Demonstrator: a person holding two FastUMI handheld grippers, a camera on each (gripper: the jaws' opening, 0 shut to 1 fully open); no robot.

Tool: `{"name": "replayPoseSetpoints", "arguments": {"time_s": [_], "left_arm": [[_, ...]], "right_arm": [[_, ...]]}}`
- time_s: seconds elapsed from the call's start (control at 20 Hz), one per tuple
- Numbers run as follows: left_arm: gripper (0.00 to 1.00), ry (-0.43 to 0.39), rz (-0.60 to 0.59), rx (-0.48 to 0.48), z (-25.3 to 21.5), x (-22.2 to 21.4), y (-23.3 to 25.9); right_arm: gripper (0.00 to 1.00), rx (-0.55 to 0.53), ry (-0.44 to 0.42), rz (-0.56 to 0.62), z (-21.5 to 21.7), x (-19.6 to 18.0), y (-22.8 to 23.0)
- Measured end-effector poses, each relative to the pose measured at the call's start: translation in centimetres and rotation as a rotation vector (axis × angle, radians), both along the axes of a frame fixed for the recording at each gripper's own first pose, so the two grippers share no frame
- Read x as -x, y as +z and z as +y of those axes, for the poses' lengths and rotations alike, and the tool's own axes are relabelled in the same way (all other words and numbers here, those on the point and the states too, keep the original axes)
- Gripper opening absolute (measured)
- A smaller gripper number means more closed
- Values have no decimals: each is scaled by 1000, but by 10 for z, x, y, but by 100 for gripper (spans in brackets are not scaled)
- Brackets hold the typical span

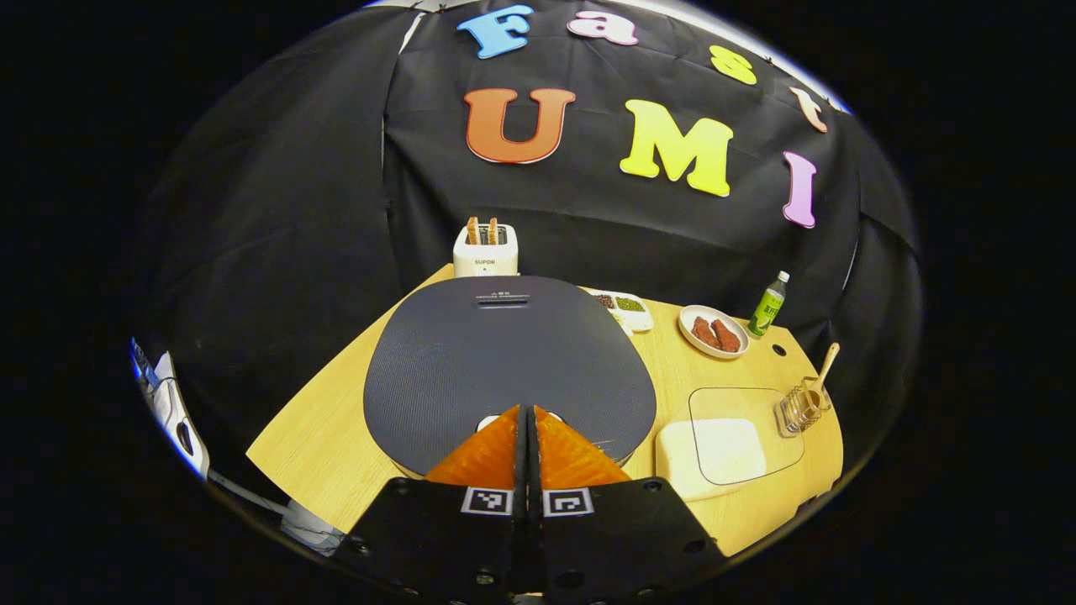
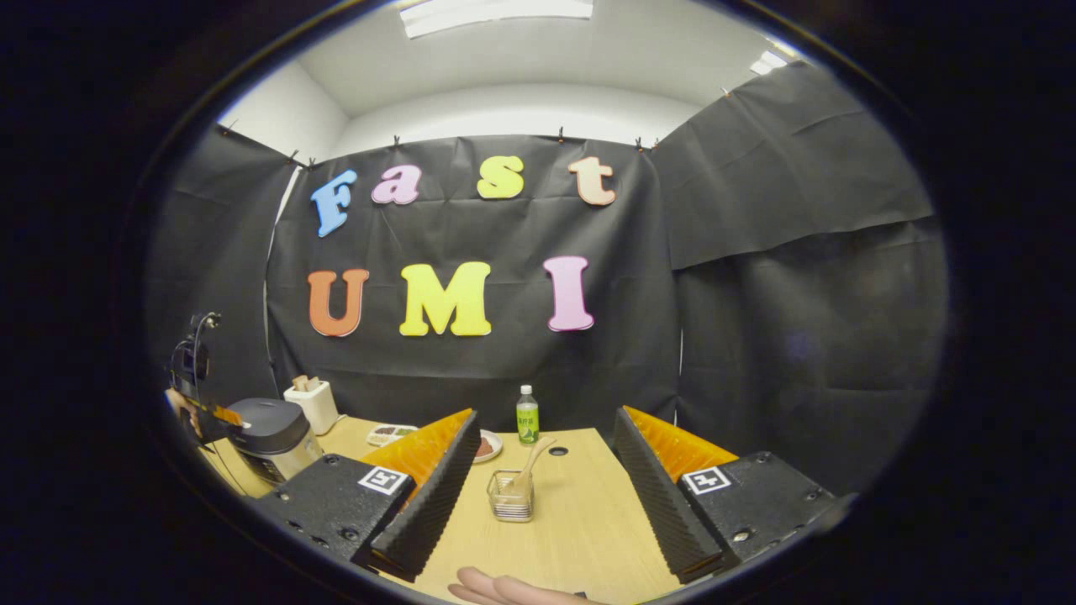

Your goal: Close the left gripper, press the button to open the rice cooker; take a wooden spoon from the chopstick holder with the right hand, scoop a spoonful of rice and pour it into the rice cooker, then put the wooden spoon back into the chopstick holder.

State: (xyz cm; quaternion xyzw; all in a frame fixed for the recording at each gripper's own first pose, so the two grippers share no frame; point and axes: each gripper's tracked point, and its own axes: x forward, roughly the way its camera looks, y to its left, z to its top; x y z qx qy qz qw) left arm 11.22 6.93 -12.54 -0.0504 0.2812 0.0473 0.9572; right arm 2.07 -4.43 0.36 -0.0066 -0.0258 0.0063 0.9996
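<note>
The left claw [image 1: 527, 418] has its two fingers pressed together, with nothing between them, and its tip hangs right over the front edge of the rice cooker [image 1: 504, 370], where a small pale button [image 1: 488, 421] shows partly behind the fingers. The lid is still down. I cannot tell if the tip already touches the button.

The right claw [image 2: 542, 470] is spread wide and holds nothing. It stands above the bench [image 2: 580, 521], and the chopstick holder [image 2: 510, 496] sits between its fingers, farther ahead, with the wooden spoon [image 2: 532, 460] leaning inside it. In the left gripper view a clear lidded container with white rice [image 1: 723, 449] stands just beside the cooker, near the holder.

What could go wrong here, in my judgement: the closed tip is narrow, so it may slip off the button and press the lid instead, and the cooker stays shut. A push that goes sideways could also shift the cooker on the bench. Later, the wide claw may knock the light holder over when it reaches for the thin spoon handle
</note>
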Motion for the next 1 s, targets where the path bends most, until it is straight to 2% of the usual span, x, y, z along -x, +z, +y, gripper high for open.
{"name": "replayPoseSetpoints", "arguments": {"time_s": [0.05,0.15,0.35,0.45,0.5,0.6,0.65,0.75,0.85,0.95,1.0], "left_arm": [[0,1,24,6,-1,2,-2],[0,-16,-3,-21,0,3,-2],[0,9,0,-14,1,2,1],[0,6,-3,-61,-2,7,9],[0,-4,-25,-94,-2,10,16],[0,3,-102,-156,-4,13,39],[0,12,-152,-173,-5,18,56],[2,4,-209,-144,-20,31,81],[49,-8,-272,-139,-32,43,102],[97,14,-348,-166,-30,52,120],[87,28,-390,-175,-31,60,132]], "right_arm": [[100,0,0,1,0,-1,-2],[100,1,1,16,2,-2,-7],[100,-5,20,39,10,0,-12],[100,4,26,33,12,3,-8],[98,8,23,25,11,4,-6],[100,16,15,21,10,3,-7],[97,16,17,22,11,2,-9],[100,13,20,34,13,-1,-14],[100,4,25,45,15,-6,-20],[100,-12,32,52,16,-13,-24],[100,-21,31,61,15,-19,-27]]}}
